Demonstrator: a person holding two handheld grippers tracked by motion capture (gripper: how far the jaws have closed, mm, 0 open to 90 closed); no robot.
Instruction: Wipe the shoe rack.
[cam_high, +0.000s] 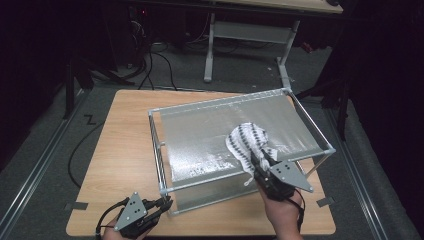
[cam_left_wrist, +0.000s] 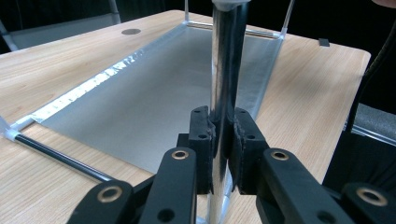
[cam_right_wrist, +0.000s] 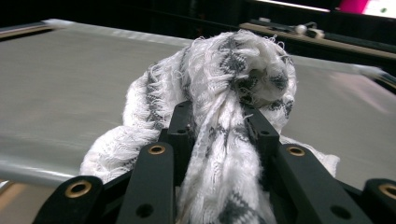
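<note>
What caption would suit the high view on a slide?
Right gripper wipes the silver shelf with a white-and-grey woven cloth; left gripper clamps the frame's chrome corner post.

Rack (cam_high: 220, 150) stands on your desk (cam_high: 120, 150) | cloth (cam_high: 247, 140) lies on its top sheet, right side | your left gripper (cam_high: 162, 204) at its near-left post (cam_left_wrist: 224, 70)

Room: dim, dark at both sides and along the far wall.
Floor (cam_high: 40, 145): grey carpet, with metal rails (cam_high: 30, 175) running along it left and right of the table.
Table (cam_high: 120, 145): light wood top, rounded corners, grey tape tabs (cam_high: 76, 206) near its front corners.
Second desk (cam_high: 280, 5): wood top, white frame legs (cam_high: 209, 50), standing beyond the table.
Cables (cam_high: 150, 65): black, tangled on the floor at the far left; one loops past the table's left edge.
</note>
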